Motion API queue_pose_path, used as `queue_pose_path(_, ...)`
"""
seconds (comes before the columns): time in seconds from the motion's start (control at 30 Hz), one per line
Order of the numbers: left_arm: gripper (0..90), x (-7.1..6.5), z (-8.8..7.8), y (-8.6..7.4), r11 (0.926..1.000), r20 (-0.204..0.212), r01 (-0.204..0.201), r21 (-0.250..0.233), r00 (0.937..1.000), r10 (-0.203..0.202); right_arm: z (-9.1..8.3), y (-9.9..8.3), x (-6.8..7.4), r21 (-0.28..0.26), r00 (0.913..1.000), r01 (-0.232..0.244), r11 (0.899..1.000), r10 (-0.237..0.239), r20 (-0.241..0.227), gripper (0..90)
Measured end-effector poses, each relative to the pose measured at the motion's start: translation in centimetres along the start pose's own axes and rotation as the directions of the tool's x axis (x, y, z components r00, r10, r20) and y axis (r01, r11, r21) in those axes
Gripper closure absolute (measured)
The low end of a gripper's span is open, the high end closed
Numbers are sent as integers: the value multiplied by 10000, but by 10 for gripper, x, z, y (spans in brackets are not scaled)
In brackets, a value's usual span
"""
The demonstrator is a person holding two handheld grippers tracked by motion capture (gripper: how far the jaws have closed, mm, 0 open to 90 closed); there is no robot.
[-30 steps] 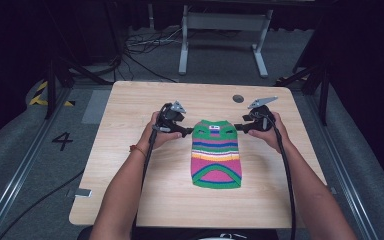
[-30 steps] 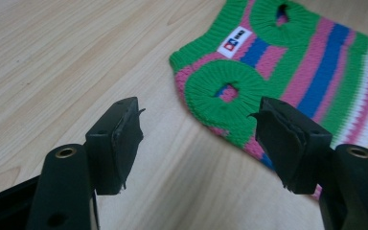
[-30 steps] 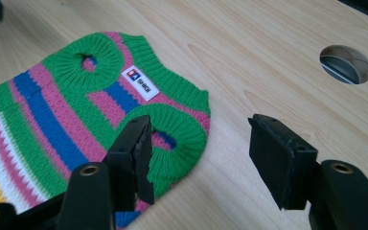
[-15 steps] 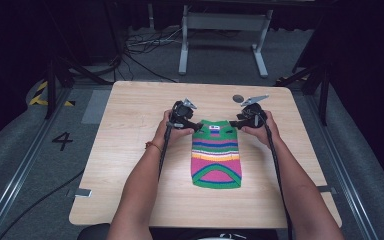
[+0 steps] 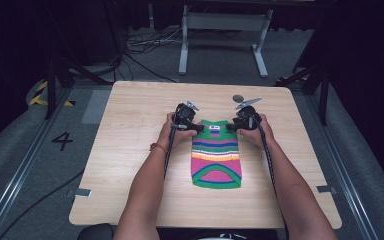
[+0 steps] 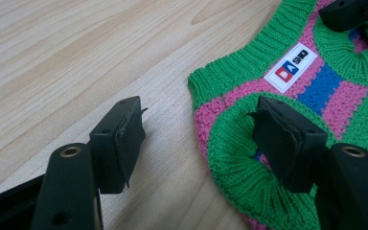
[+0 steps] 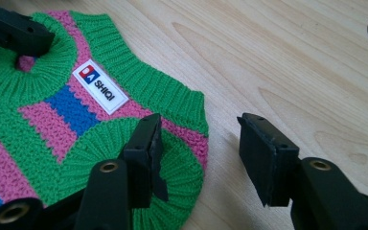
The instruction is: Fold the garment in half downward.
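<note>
Striped sweater (image 5: 216,154) flat between left claw (image 5: 196,128) and right claw (image 5: 230,128)

The high view looks down the table (image 5: 130,150); both gripper views, close and low, share the sweater's (image 6: 316,91) white label (image 7: 99,86).

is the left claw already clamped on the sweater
No, the left claw stands open, one jaw over the sweater armhole and the other over bare table.

A pale wooden table (image 5: 130,150) sits lit in the middle of a dark room. Grey floor (image 5: 20,165) around it, a painted number 4 (image 5: 62,140) at the left, yellow-black hazard tape (image 5: 40,95) beyond. Far off, a grey metal frame (image 5: 225,30) and loose cables (image 5: 140,45).
</note>
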State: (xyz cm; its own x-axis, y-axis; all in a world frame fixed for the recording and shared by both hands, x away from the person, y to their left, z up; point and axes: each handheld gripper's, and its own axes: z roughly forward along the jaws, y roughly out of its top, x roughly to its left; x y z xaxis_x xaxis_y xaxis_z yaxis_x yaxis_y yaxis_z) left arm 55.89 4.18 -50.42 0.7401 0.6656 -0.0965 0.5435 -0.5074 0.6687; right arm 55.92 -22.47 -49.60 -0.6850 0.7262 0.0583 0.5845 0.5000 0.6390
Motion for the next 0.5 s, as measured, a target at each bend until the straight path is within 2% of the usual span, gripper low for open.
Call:
queue_pose_path(0.17,378,-2,0,0,9999,-29,-147,50,9999,147,1,-4,-2,-230,9998,-105,9997,102,-143,529)
queue_pose_path(0.23,407,-4,-1,0,9998,-11,-170,35,9999,170,0,-5,-1,-277,9997,-86,9996,79,-227,595)
queue_pose_path(0.3,494,-5,-1,0,9997,177,-229,4,9996,229,0,-5,2,-265,9993,-49,9996,39,-383,683)
queue_pose_path(0.33,526,-5,-1,-1,9995,222,-299,-32,9993,300,0,-5,2,-293,9990,-5,9996,-7,-439,702)
queue_pose_path(0.37,579,-6,-1,-1,9994,462,-331,-85,9984,334,0,-5,3,-289,9990,8,9996,-21,-447,723)
queue_pose_path(0.4,659,-7,-1,-1,9991,507,-411,-86,9979,415,0,-5,4,-231,9988,15,9997,-27,-481,750)
queue_pose_path(0.5,767,-8,-1,0,9984,610,-560,-30,9966,561,0,-4,5,-217,9989,130,9997,-139,-456,788)
